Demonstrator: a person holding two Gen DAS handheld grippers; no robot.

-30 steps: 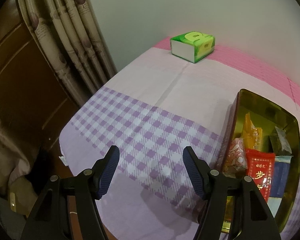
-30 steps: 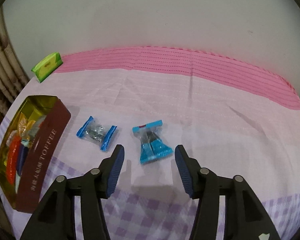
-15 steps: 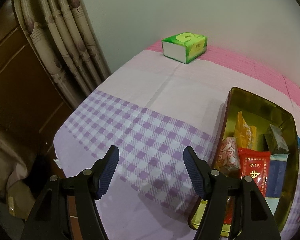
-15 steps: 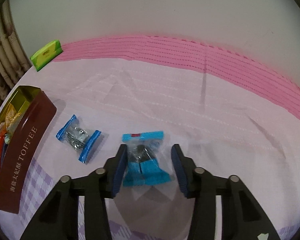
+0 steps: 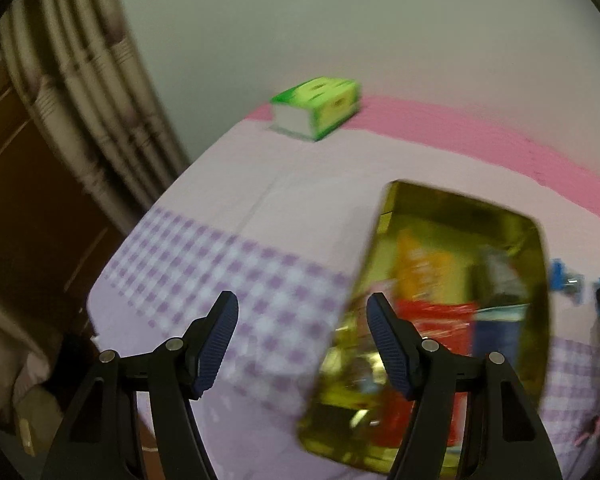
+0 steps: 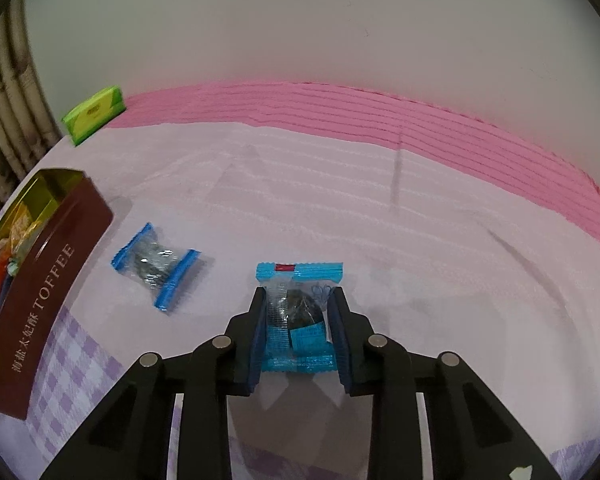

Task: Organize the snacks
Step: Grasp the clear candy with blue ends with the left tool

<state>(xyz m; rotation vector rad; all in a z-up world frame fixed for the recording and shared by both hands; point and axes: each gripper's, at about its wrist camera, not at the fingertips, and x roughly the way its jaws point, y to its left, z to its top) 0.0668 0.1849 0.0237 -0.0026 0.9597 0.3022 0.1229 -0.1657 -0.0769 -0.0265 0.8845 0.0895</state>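
My right gripper (image 6: 298,306) is shut on a light blue snack packet (image 6: 298,320) that lies on the tablecloth, its jaws pressing both sides. A second blue-ended packet (image 6: 156,266) lies to its left, apart from it. The open brown toffee tin (image 6: 48,292) with several snacks inside sits at the far left. In the left wrist view the tin (image 5: 536,248) is blurred, below and right of my left gripper (image 5: 302,320), which is open and empty above the table's near-left part. The two blue packets (image 5: 564,282) show beyond the tin's right edge.
A green tissue box (image 5: 318,106) stands at the back by the wall; it also shows in the right wrist view (image 6: 94,114). A curtain (image 5: 88,92) hangs left of the table. The table's edge drops off at the lower left (image 5: 100,308).
My right gripper moved forward over the light blue packet and closed on it. My left gripper swung right toward the tin, staying open.
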